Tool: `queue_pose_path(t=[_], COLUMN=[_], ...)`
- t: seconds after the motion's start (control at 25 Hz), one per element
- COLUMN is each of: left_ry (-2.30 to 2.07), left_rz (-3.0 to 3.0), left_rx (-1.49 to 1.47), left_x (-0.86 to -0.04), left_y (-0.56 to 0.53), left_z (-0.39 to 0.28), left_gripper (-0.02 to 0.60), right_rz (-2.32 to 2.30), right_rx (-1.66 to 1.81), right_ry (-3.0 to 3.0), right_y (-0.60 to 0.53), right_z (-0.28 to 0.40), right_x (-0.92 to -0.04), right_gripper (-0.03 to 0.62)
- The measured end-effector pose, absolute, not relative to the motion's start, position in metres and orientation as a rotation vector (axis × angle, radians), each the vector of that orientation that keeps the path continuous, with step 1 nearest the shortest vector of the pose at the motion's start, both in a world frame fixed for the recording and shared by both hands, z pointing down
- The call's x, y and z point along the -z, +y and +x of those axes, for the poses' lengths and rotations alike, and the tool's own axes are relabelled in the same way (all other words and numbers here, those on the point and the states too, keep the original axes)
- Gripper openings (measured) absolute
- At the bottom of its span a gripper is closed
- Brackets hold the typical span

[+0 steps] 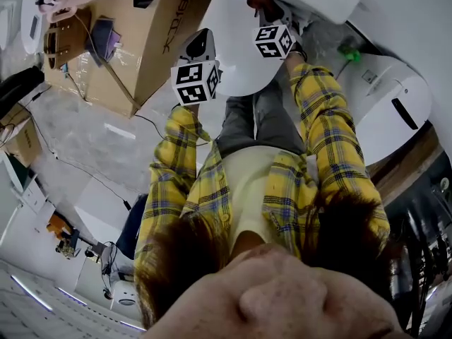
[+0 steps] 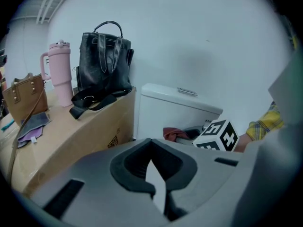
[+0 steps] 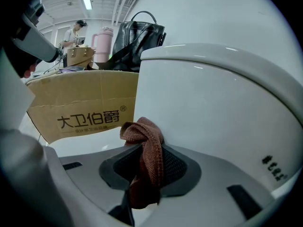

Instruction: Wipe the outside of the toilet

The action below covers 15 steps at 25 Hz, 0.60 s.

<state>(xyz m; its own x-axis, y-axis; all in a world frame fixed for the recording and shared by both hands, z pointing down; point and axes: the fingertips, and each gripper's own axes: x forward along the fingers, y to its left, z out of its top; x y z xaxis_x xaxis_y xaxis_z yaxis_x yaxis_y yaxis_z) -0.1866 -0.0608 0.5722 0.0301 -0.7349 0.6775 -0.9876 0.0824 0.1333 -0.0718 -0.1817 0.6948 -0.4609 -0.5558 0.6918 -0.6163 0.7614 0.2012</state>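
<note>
Bunching cloth between right jaws (against toilet).

The toilet is seen steeply from above in the head view. It is faced from nearby in the left gripper view and from very close in the right gripper view. The cardboard box is shared by all three.

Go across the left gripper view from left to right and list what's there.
Tan handbag → pink tumbler → black leather bag → toilet tank → yellow plaid sleeve.
</note>
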Motion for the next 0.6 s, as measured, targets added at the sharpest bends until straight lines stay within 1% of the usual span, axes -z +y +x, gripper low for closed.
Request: queue_pose_path(t=[0.6], left_ry=[-1.644], left_rz=[1.801], left_rx=[-0.591], left_x=[-0.59], left_y=[-0.082], left_z=[-0.148], left_gripper=[0.002], right_rz=[0.975], right_rx=[-0.126], right_ry=[-2.147], right_y=[-0.17], right_z=[-0.004], right_x=[-0.685], right_gripper=[0.123])
